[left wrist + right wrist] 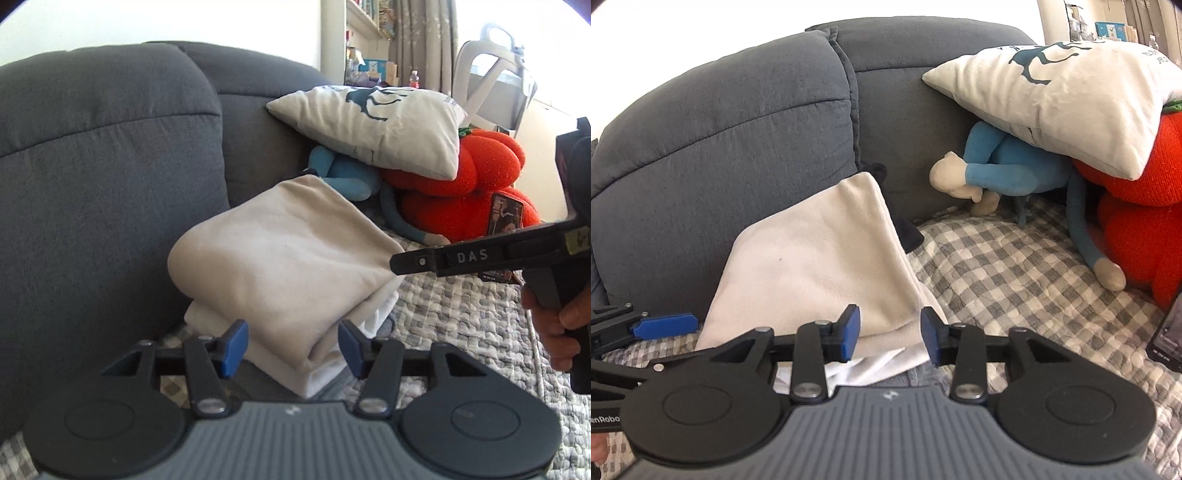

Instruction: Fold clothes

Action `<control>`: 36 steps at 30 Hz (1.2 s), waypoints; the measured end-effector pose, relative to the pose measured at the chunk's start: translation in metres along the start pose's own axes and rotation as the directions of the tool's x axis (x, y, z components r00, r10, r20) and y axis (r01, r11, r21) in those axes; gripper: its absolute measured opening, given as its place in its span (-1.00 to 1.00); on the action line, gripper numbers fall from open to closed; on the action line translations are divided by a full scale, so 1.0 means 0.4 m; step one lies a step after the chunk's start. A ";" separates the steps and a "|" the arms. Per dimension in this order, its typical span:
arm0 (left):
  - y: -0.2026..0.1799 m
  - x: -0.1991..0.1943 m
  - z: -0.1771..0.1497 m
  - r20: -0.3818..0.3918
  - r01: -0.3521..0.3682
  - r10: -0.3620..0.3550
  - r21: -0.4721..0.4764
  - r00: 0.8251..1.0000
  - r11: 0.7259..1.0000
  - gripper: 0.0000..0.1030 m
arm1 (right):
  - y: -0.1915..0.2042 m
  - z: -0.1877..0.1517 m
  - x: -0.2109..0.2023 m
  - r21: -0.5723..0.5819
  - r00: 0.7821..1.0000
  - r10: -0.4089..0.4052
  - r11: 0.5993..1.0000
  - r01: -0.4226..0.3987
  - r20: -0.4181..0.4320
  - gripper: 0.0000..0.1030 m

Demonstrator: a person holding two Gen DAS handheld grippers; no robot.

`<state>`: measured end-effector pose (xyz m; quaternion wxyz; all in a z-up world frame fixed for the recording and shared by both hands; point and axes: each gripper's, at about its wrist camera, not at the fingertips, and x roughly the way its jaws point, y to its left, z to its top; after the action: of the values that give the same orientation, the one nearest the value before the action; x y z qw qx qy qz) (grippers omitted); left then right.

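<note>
The left gripper [291, 345] points a little downward at a soft cream cloth [284, 254] that is folded into a thick bundle. Its two blue pads [232, 349] stand apart, one on each side of the near corner of the bundle, and they do not squeeze it, so this gripper is let go and holds nothing. The cream cloth sits just in front of it, on top of a white cloth [317, 380] that peeks out below, and the far end leans against the dark gray sofa back [92, 166]. To the right of the left gripper a hand [554, 332] grips a black handle, and a black finger marked with letters reaches in sideways until its tip is at the right edge of the bundle. In the right wrist view, the right gripper [890, 334] also tips down a little, with its blue pads [849, 332] apart and loose. The cream cloth [812, 266] lies just ahead and to the left of it, and its near edge sits between the pads without being pinched. A blue pad of the left gripper shows far to the left of it. The seat under both grippers has a gray checked quilt [1015, 266]. Farther ahead and to the right lie a blue plush toy [1015, 173], a red plush [1137, 221] and a cream pillow [1071, 85] resting on top of them.
</note>
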<state>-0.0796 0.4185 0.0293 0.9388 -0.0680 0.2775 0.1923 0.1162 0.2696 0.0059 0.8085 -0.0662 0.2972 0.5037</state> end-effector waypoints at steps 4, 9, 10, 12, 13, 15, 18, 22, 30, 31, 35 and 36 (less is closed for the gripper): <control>-0.016 -0.014 -0.006 -0.059 -0.039 0.036 -0.054 0.998 0.998 0.10 | 0.002 -0.013 -0.039 0.009 0.999 -0.022 1.000 0.022 -0.042 -0.20; -0.039 -0.039 -0.006 -0.099 -0.105 0.095 -0.108 0.991 0.989 0.35 | 0.011 -0.029 -0.085 0.020 0.996 -0.038 0.999 0.039 -0.076 -0.05; -0.044 -0.044 -0.006 -0.102 -0.114 0.102 -0.114 0.990 0.987 0.43 | 0.014 -0.031 -0.092 0.023 0.996 -0.039 0.999 0.041 -0.084 -0.01; -0.055 -0.055 -0.005 -0.109 -0.130 0.117 -0.125 0.987 0.984 0.62 | 0.021 -0.035 -0.108 0.029 0.994 -0.042 0.999 0.045 -0.097 0.01; -0.059 -0.057 -0.005 -0.114 -0.139 0.124 -0.132 0.986 0.981 0.73 | 0.024 -0.036 -0.114 0.030 0.993 -0.047 0.998 0.051 -0.104 0.09; -0.064 -0.060 -0.006 -0.126 -0.158 0.139 -0.157 0.982 0.975 0.86 | 0.030 -0.040 -0.124 0.029 0.992 -0.061 0.997 0.065 -0.114 0.24; -0.066 -0.062 -0.011 -0.147 -0.188 0.159 -0.207 0.976 0.960 0.99 | 0.035 -0.046 -0.134 0.023 0.989 -0.079 0.996 0.083 -0.126 0.43; -0.075 -0.039 -0.018 -0.223 -0.246 0.195 -0.229 0.955 0.942 0.99 | 0.035 -0.054 -0.141 0.025 0.985 -0.090 0.995 0.095 -0.147 0.85; -0.097 0.005 -0.040 -0.312 -0.344 0.268 -0.219 0.911 0.913 0.99 | 0.018 -0.070 -0.145 0.041 0.973 -0.083 0.995 0.094 -0.217 1.00; -0.099 0.009 -0.043 -0.316 -0.354 0.277 -0.219 0.907 0.909 0.99 | 0.016 -0.072 -0.148 0.046 0.972 -0.080 0.995 0.092 -0.220 1.00; -0.105 0.012 -0.049 -0.325 -0.380 0.294 -0.242 0.899 0.893 0.99 | 0.013 -0.077 -0.155 0.049 0.969 -0.075 0.995 0.089 -0.237 1.00; -0.107 0.012 -0.049 -0.326 -0.378 0.291 -0.246 0.899 0.893 0.99 | 0.014 -0.078 -0.155 0.044 0.967 -0.078 0.995 0.092 -0.243 1.00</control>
<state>-0.0683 0.3762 0.0112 0.8204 -0.1884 0.3823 0.3812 0.0790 0.2116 0.0156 0.7888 -0.1174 0.4036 0.4485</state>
